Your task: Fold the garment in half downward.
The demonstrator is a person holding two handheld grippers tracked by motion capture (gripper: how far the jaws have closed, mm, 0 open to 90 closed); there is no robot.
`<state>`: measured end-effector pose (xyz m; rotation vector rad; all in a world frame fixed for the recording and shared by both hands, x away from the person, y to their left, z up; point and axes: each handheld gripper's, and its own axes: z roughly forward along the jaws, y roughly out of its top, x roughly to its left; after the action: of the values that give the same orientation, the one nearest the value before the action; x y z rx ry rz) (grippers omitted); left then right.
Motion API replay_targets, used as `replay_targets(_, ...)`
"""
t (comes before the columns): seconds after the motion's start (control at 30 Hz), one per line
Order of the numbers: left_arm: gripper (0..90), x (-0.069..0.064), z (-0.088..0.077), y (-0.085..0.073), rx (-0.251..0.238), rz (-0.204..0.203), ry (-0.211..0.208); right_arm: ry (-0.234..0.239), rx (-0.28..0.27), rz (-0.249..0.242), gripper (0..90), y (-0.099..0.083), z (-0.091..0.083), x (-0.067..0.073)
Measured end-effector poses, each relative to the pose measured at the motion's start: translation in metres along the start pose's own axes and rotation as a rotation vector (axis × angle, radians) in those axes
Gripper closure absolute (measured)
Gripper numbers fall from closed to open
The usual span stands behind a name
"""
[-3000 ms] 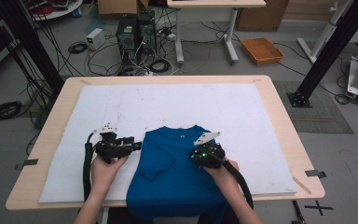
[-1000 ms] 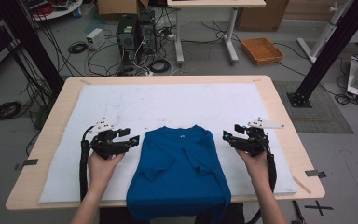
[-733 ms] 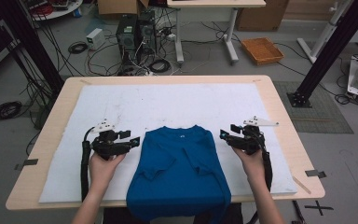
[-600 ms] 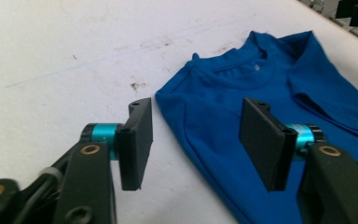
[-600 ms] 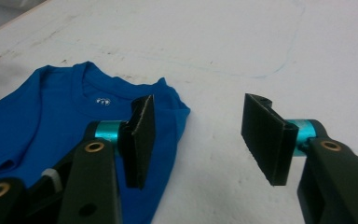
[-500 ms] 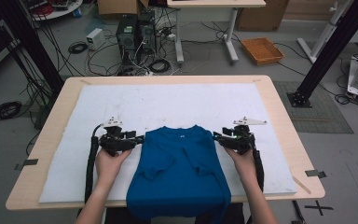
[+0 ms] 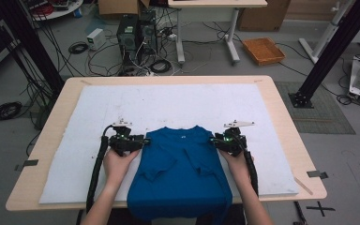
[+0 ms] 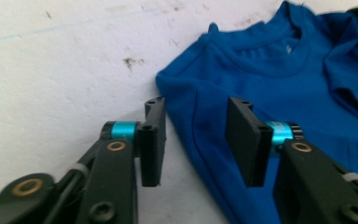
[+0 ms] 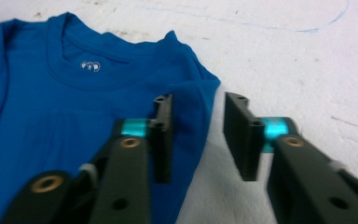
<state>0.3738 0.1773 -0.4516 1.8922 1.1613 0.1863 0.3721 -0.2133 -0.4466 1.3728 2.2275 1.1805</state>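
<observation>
White padded cloth (image 7: 178, 101) covers the wooden table (image 7: 281, 117), free beyond the folded blue cotton T-shirt (image 7: 183, 164) at its near edge. Left gripper (image 7: 138, 143) and right gripper (image 7: 215, 142), jaws just closing but not yet gripping, straddle its shoulder edges.

Light wooden table (image 7: 281, 108) with rounded corners, and most of its top is covered by a scuffed white mat (image 7: 178, 105). A blue t-shirt (image 7: 183, 173) lies flat on the mat's near side, hem hanging over the table's front edge.
</observation>
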Motion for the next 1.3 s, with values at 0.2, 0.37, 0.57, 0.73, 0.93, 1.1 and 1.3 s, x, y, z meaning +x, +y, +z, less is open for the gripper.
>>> replay_targets(0.2,68.7,0.000,-0.001,0.000,0.002,0.013,0.025,-0.026,-0.150,0.042,61.0,0.001,-0.021,-0.005)
replay_targets(0.37,72.2,-0.006,0.003,0.000,0.000,0.031,0.027,0.027,-0.006,-0.014,67.3,-0.008,-0.005,-0.002)
replay_targets(0.57,86.5,-0.011,0.002,-0.001,0.003,0.073,0.081,-0.030,0.012,-0.084,87.8,-0.002,-0.001,0.003)
replay_targets(0.73,86.6,-0.006,-0.005,-0.002,-0.015,0.057,0.100,-0.030,0.009,-0.068,87.7,-0.002,-0.005,-0.001)
replay_targets(0.93,65.3,-0.004,-0.005,0.004,-0.054,0.024,0.092,0.004,-0.048,-0.049,70.1,0.002,-0.009,-0.005)
replay_targets(1.1,61.8,0.004,0.008,0.028,-0.040,0.043,0.016,0.026,-0.064,-0.020,64.1,0.026,0.001,-0.012)
replay_targets(1.3,61.4,0.008,0.026,0.042,0.035,0.052,0.002,0.013,0.030,-0.061,62.4,0.039,0.027,-0.004)
